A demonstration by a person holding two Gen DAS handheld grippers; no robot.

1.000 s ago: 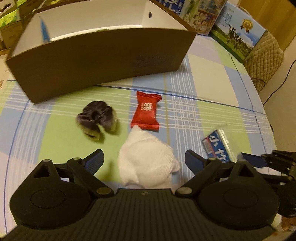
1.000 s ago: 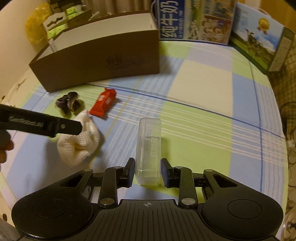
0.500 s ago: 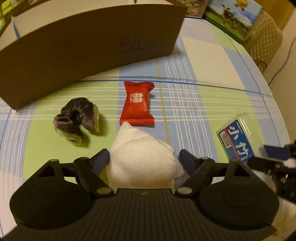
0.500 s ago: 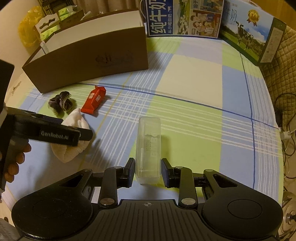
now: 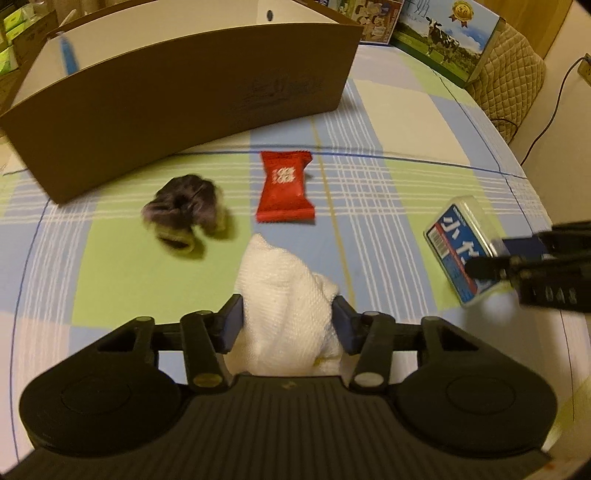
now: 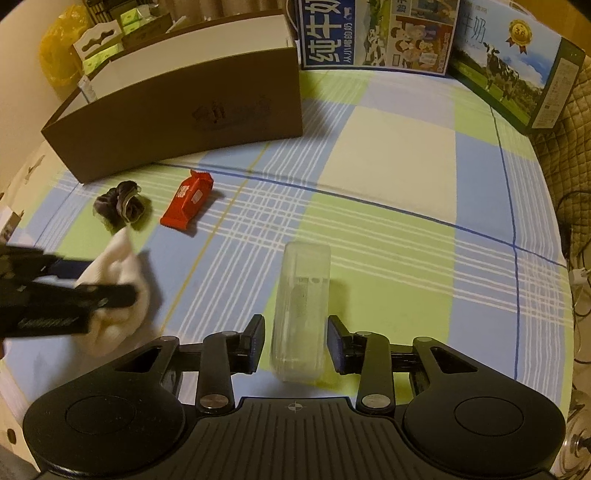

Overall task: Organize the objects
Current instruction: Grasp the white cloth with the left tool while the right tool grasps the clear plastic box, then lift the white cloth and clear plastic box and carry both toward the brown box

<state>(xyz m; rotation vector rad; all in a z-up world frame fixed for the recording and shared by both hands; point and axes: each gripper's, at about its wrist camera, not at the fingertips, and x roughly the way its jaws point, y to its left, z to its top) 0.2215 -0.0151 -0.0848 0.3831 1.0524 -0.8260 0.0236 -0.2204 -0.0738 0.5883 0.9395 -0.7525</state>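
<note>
My left gripper (image 5: 288, 321) is shut on a bunched white cloth (image 5: 288, 291) low over the checked tablecloth (image 5: 369, 184); the cloth (image 6: 118, 258) also shows at the left of the right wrist view. A clear plastic case (image 6: 301, 302) with a blue label (image 5: 458, 243) lies flat between the jaws of my right gripper (image 6: 295, 339), which stand open with a thin gap on each side. A red snack packet (image 5: 284, 192) and a dark scrunchie (image 5: 181, 218) lie in front of a long brown cardboard box (image 5: 184, 92), open at the top.
Two printed milk cartons (image 6: 373, 33) (image 6: 509, 62) stand along the back edge. A quilted chair back (image 5: 513, 81) is past the table's right rim. Small boxes and a yellow bag (image 6: 59, 55) sit behind the brown box. Cables hang at the right.
The left gripper's jaws have drawn in from wide open onto the white cloth. The right gripper's jaws have parted a little around the clear case, which still lies in the same spot.
</note>
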